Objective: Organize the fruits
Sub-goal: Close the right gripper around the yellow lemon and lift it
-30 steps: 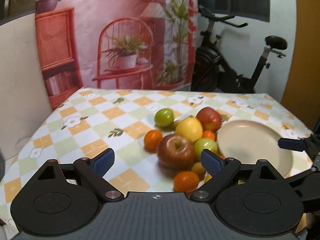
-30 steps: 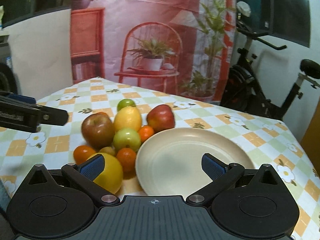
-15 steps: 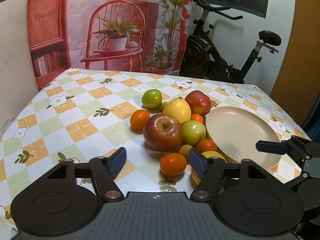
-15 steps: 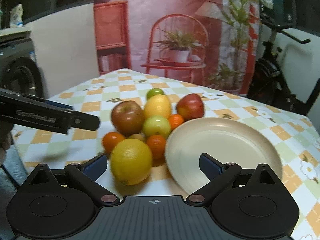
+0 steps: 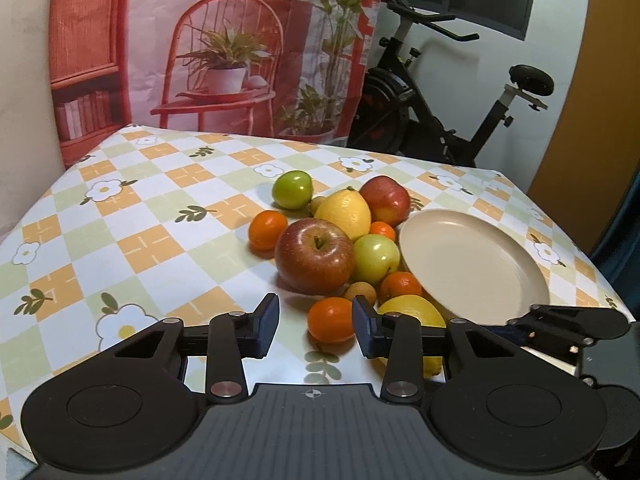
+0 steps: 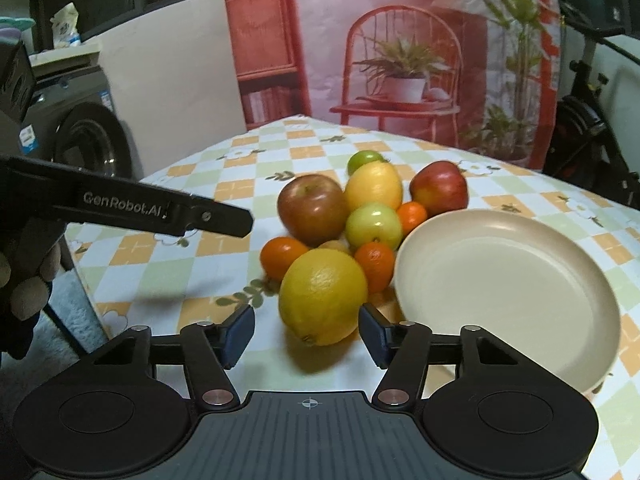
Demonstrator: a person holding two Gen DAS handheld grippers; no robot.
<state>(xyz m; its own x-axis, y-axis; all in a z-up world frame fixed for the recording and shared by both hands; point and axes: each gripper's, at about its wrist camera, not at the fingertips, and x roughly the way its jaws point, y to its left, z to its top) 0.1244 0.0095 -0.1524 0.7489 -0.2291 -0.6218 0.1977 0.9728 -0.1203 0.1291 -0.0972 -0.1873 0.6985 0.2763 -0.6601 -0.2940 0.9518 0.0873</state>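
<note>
Right gripper (image 6: 307, 334) closing, not yet touching the lemon (image 6: 323, 295); left gripper (image 5: 316, 326) closing, empty, before a tangerine (image 5: 331, 319). Lemon likely firm, heavy, slippery-skinned; grip its widest middle.

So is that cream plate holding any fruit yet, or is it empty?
Empty. The plate shows only its bare cream surface in both views; the fruit, like the big lemon, sits beside it on the tablecloth.

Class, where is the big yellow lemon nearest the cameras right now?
In the right wrist view the lemon lies on the tablecloth, just left of the plate, beside two small oranges, directly ahead of the right gripper.
</note>
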